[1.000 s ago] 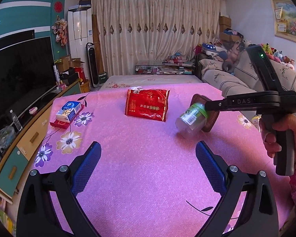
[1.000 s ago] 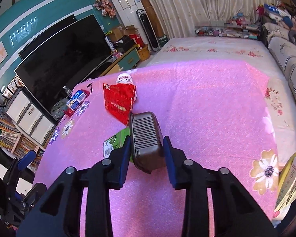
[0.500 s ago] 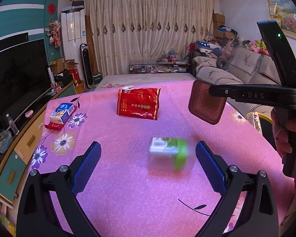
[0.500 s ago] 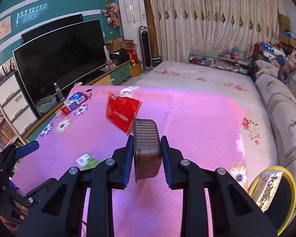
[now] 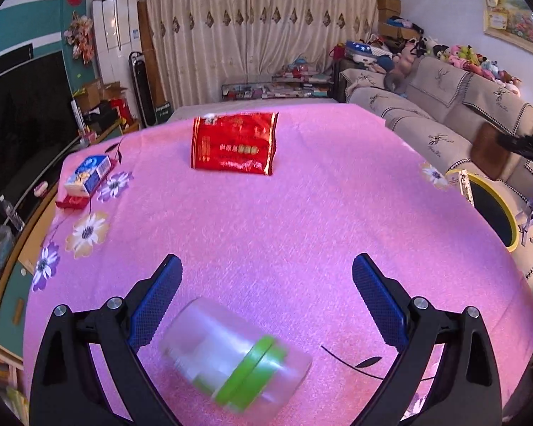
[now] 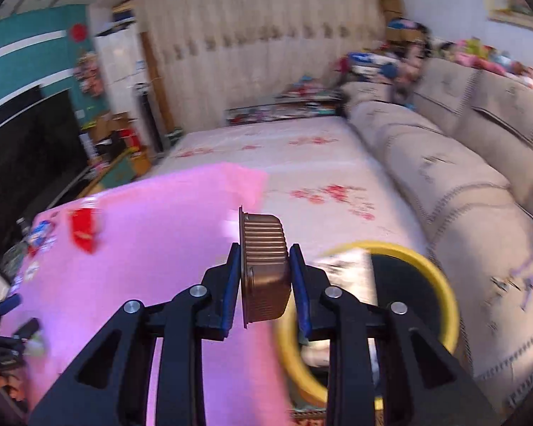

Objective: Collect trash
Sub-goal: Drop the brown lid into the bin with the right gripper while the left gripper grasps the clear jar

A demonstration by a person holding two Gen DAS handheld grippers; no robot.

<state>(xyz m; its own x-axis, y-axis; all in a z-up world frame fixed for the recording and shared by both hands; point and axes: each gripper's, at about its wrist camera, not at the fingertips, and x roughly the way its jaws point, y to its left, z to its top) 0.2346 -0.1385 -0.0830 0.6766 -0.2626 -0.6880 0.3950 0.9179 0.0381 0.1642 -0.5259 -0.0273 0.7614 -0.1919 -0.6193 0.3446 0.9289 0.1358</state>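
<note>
Right gripper (image 6: 263, 266), jaws clamped on the brown ribbed plastic tray (image 6: 264, 269), with the yellow-rimmed bin (image 6: 440, 284) at its 3 o'clock, having swung off the pink table (image 5: 284, 220); the dropped clear green-banded bottle (image 5: 231, 358) now lies askew between the wide-open left gripper (image 5: 266, 301).

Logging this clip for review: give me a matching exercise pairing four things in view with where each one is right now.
Things:
1. brown ridged tray
2. clear jar with green band
3. red snack bag
4. blue and white box

Places:
A. far middle of the pink cloth
B. lying between the open left gripper fingers
C. clamped in the right gripper
D. left edge of the cloth

Pairs: 1-C, 2-B, 3-A, 4-D
</note>
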